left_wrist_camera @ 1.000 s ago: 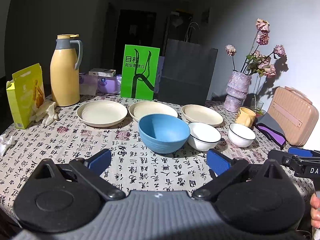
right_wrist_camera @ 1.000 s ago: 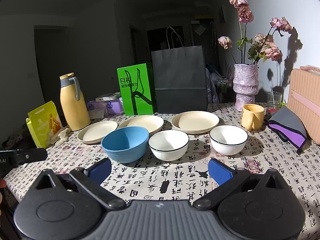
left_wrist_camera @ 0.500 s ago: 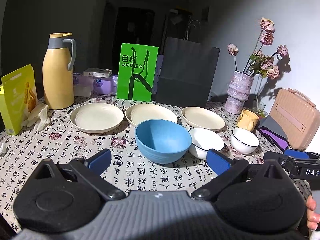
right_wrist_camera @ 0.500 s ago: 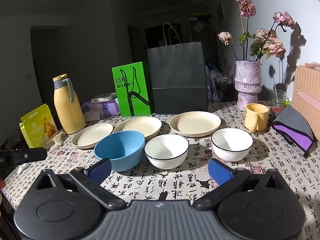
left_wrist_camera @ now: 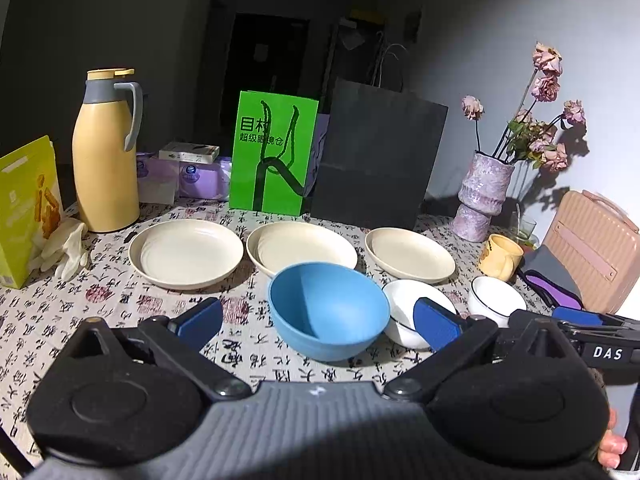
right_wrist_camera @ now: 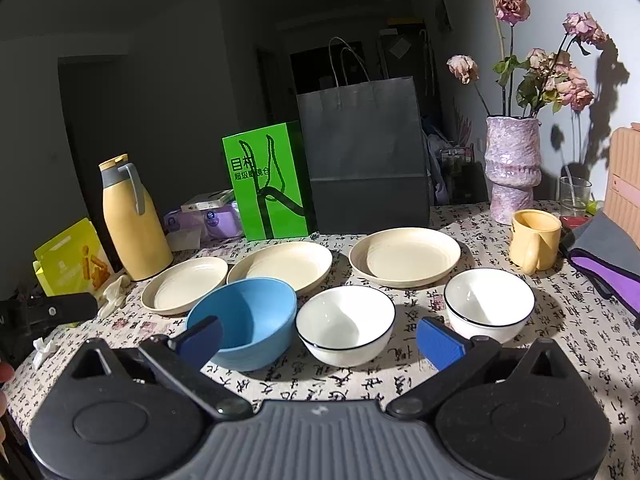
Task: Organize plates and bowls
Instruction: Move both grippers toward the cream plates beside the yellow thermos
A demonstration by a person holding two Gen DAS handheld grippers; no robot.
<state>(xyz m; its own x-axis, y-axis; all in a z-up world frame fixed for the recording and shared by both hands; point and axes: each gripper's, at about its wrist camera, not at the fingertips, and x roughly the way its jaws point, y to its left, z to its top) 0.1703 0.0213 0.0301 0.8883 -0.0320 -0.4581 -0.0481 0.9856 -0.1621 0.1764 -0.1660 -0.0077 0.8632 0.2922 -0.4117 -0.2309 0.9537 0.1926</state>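
- A tablecloth (right_wrist_camera: 460, 364) printed with black Chinese characters is covering the table; the room behind is lying in darkness, and light is falling on the wall at 2 o'clock.
- Three cream plates (right_wrist_camera: 404, 258) are sitting in a row; a blue bowl (right_wrist_camera: 244, 318) and two white black-rimmed bowls (right_wrist_camera: 346, 324) are standing in front of them, toward 6 o'clock.
- The left gripper (left_wrist_camera: 318, 322) and right gripper (right_wrist_camera: 320, 338) are both gaping wide, holding nothing, hanging short of the bowls.
- A green bag (left_wrist_camera: 272, 160) at 12 o'clock is showing Chinese characters; a bar at 3 o'clock in the left view is reading "DAS".
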